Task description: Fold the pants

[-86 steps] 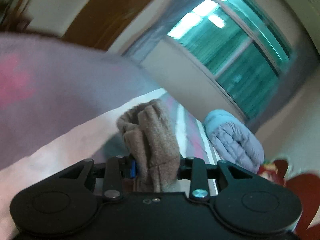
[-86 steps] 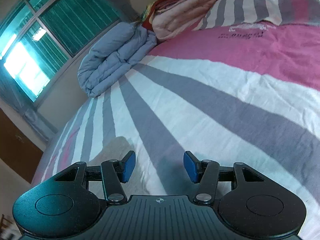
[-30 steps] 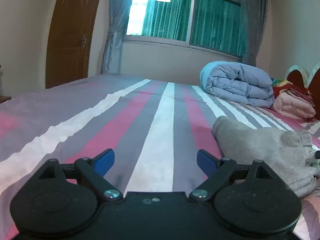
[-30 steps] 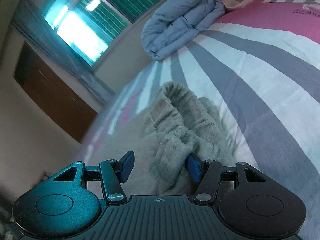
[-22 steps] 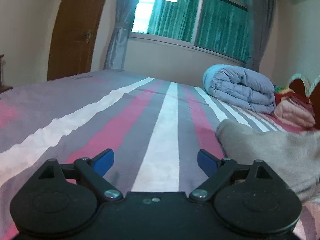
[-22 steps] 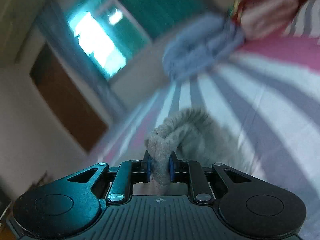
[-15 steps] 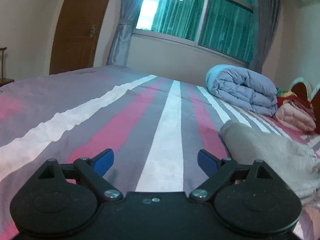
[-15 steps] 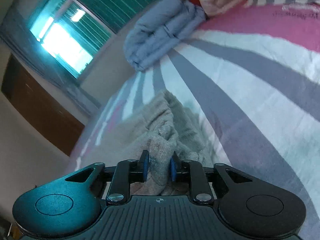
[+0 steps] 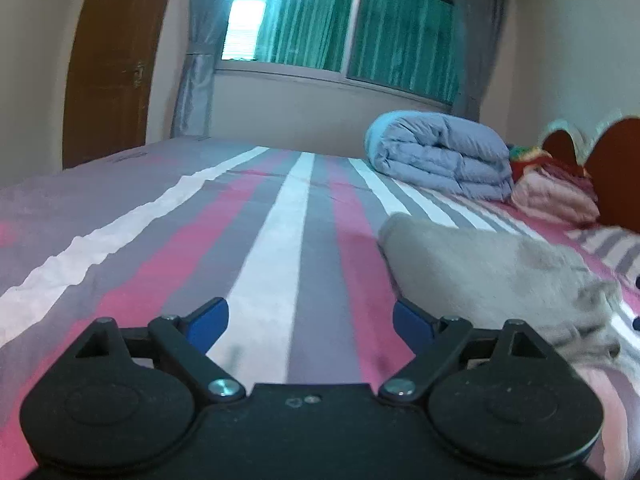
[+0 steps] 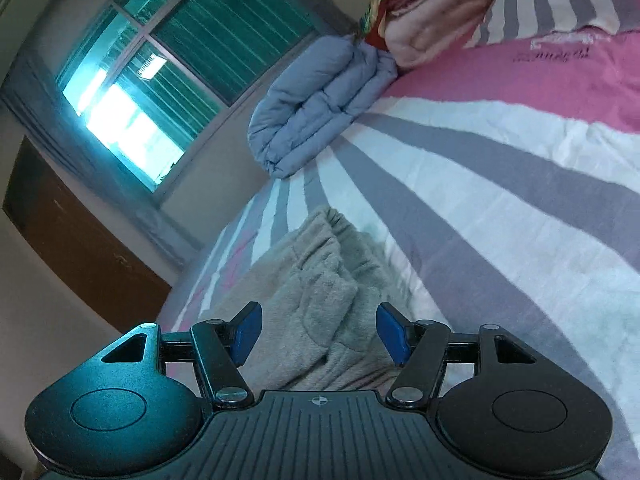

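Note:
The beige fleece pants (image 9: pixel 492 268) lie bunched on the striped bed sheet (image 9: pixel 280 248), right of my left gripper (image 9: pixel 310 320). That gripper is open over bare sheet, and its blue pads hold nothing. In the right wrist view the pants (image 10: pixel 316 276) lie in a rumpled heap just beyond my right gripper (image 10: pixel 318 332). Its jaws are opening, a fold of the fleece lies between the blue pads, and the pads stand clear of the cloth.
A rolled blue-grey quilt (image 9: pixel 440 156) and folded pink bedding (image 9: pixel 556 200) lie at the far side of the bed, by a red-brown headboard (image 9: pixel 608 168). A striped pillow (image 10: pixel 560 4) sits near the bedding. A window and a brown door are behind.
My right gripper closed on a fold of the pants, then spread its pads again and let the fold go. The left gripper stayed open and shifted slightly over the sheet.

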`<state>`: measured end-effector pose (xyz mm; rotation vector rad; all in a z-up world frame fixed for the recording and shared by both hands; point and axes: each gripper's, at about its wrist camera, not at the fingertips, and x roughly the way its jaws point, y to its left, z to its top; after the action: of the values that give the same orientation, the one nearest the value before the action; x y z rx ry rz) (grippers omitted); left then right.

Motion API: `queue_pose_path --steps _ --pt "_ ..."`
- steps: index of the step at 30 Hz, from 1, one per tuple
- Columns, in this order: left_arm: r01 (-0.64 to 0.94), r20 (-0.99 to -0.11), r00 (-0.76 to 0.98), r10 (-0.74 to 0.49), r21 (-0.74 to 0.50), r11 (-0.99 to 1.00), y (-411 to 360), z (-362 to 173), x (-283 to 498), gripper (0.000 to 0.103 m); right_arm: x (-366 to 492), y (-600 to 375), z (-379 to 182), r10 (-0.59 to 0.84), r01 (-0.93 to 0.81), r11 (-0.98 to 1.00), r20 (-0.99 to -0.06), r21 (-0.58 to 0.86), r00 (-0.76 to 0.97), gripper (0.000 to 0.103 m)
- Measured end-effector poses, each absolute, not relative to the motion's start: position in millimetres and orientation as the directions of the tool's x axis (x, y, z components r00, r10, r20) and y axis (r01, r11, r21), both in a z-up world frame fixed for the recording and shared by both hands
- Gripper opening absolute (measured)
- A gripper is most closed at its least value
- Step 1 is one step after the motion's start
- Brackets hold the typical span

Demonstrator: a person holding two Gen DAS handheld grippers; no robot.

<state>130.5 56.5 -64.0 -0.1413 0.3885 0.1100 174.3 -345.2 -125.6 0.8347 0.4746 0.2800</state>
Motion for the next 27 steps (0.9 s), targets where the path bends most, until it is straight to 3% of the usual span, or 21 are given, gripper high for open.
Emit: queue_pose_path --steps 9,17,18,19,21,27 --pt "0.009 -0.42 0.907 0.005 0.031 0.999 4.0 -71.1 122.2 0.083 147.9 -350.5 -132.0 0.432 -0.045 0.583 -0.262 0.811 0.863 0.067" --pt "0.042 -0.48 0.877 -0.035 0.004 0.999 0.6 -90.0 158.7 0.081 147.9 -345.4 -135.9 0.447 -0.041 0.587 -0.281 0.809 0.849 0.069" --pt "0.019 -0.473 0.881 -0.006 0.023 1.0 2.9 -90.3 159.5 0.069 149.3 -343.1 -135.6 0.45 -0.045 0.594 -0.285 0.803 0.846 0.069" --pt "-0.052 -0.48 0.877 0.038 -0.015 0.999 14.6 -90.0 159.7 0.075 151.4 -340.8 -135.2 0.455 -0.05 0.601 -0.291 0.798 0.841 0.069" --pt "-0.06 -0.507 0.862 -0.017 -0.136 0.989 33.3 -91.5 159.8 0.074 155.9 -336.9 -134.1 0.458 -0.059 0.617 -0.296 0.785 0.838 0.069" --pt "-0.053 -0.503 0.864 -0.02 -0.13 0.99 32.3 -92.5 157.9 0.077 178.5 -329.7 -139.5 0.491 -0.096 0.615 -0.284 0.783 0.824 0.069"
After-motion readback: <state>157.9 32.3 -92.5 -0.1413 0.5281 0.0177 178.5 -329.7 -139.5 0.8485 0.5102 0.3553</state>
